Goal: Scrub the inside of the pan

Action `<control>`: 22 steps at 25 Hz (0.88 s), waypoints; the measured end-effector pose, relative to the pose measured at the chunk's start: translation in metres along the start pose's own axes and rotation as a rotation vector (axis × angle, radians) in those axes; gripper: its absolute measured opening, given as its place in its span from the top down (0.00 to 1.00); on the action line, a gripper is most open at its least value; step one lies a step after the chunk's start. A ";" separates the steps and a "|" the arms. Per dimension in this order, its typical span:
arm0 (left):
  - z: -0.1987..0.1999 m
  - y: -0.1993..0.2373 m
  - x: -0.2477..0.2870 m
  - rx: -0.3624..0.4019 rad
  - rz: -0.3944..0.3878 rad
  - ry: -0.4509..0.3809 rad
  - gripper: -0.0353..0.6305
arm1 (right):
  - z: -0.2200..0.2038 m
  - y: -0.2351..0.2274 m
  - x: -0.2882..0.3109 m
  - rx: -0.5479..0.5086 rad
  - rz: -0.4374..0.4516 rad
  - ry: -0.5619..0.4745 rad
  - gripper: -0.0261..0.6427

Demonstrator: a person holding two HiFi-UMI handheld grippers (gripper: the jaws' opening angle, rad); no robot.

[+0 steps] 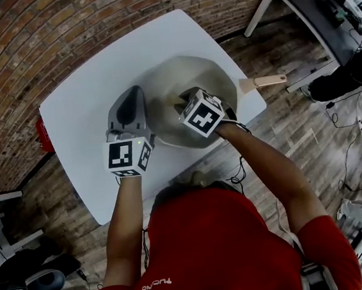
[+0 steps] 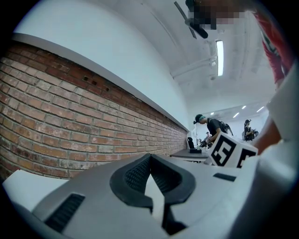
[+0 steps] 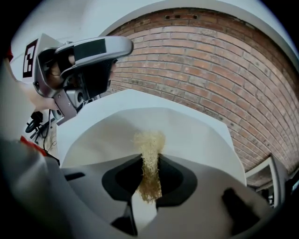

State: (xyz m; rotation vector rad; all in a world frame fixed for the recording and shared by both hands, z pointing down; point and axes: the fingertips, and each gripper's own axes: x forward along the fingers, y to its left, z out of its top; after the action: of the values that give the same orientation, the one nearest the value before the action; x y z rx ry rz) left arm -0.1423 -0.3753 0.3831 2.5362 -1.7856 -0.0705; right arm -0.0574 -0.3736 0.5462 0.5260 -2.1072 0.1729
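On the white rectangular table [image 1: 90, 80], a pale grey round pan with a wooden handle [image 1: 186, 76] is sitting. Inside that pan, the right gripper [image 3: 150, 161] is clamping a straw-coloured fibrous scrubber [image 3: 149, 144]. Beside the pan's left rim, the left gripper [image 2: 149, 158] is hovering, its jaws pressed together on nothing.

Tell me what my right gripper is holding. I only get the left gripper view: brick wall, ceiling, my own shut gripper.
Observer: The right gripper is shut on a tan fibrous scrubber.
Operator: Where is the pan?
Observer: The pale pan sits on the white table, and the scrubber's tuft points into its inside.
Operator: And its handle?
Observer: The wooden handle sticks out past the table's edge, toward your right.
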 end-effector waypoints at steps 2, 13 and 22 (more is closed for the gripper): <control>0.000 -0.001 -0.001 -0.001 0.002 -0.001 0.93 | -0.006 -0.014 -0.006 0.006 -0.032 0.020 0.83; 0.001 -0.003 0.002 -0.005 0.001 -0.005 0.93 | -0.031 -0.056 -0.036 0.017 -0.160 0.093 0.83; -0.001 -0.004 0.005 -0.011 -0.005 -0.010 0.93 | 0.009 0.020 -0.040 -0.067 -0.016 -0.012 0.83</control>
State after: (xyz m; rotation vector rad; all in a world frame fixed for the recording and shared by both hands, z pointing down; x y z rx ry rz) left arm -0.1371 -0.3791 0.3834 2.5381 -1.7773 -0.0930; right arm -0.0534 -0.3460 0.5097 0.5045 -2.1120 0.0894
